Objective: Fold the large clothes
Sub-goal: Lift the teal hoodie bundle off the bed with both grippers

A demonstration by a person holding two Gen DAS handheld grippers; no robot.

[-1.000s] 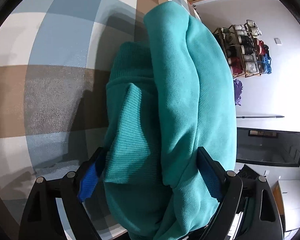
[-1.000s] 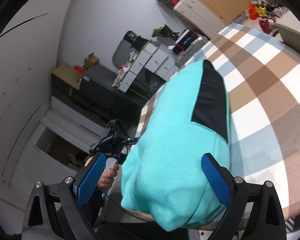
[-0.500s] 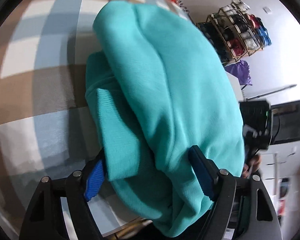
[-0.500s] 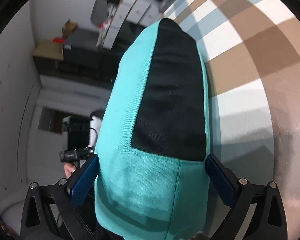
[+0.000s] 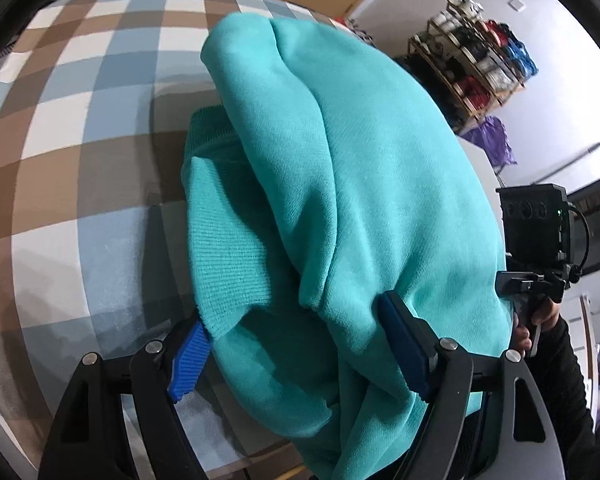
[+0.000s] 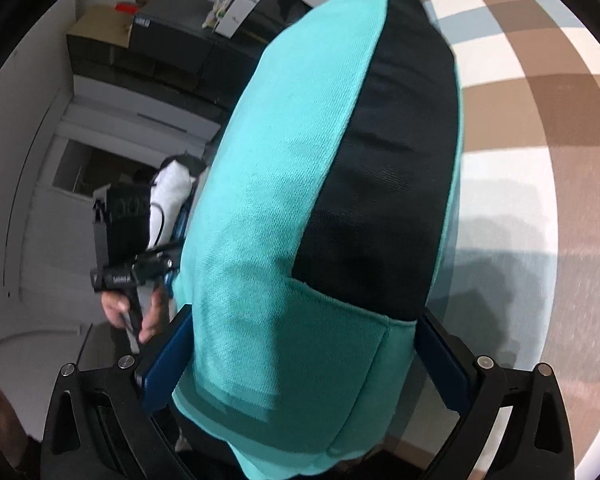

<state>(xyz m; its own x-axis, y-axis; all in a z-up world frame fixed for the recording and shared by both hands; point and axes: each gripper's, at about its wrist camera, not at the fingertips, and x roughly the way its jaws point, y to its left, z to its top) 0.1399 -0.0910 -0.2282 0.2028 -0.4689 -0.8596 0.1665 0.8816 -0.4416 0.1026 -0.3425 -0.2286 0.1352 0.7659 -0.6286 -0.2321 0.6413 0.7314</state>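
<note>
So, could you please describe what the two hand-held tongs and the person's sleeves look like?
Both the left tongs and right tongs have black, cut-out finger frames with silver screws and ribbed blue pads. Each carries a boxy black camera block with a black cable. One sleeve is black, the other white.

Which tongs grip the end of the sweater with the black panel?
The right tongs: the sweater between them shows a black panel; the left tongs hold plain teal.

Both views are lit brightly and evenly. Soft shadows are cast on the tablecloth (image 5: 80, 184). Edges are bent round; the right view is blurred.
</note>
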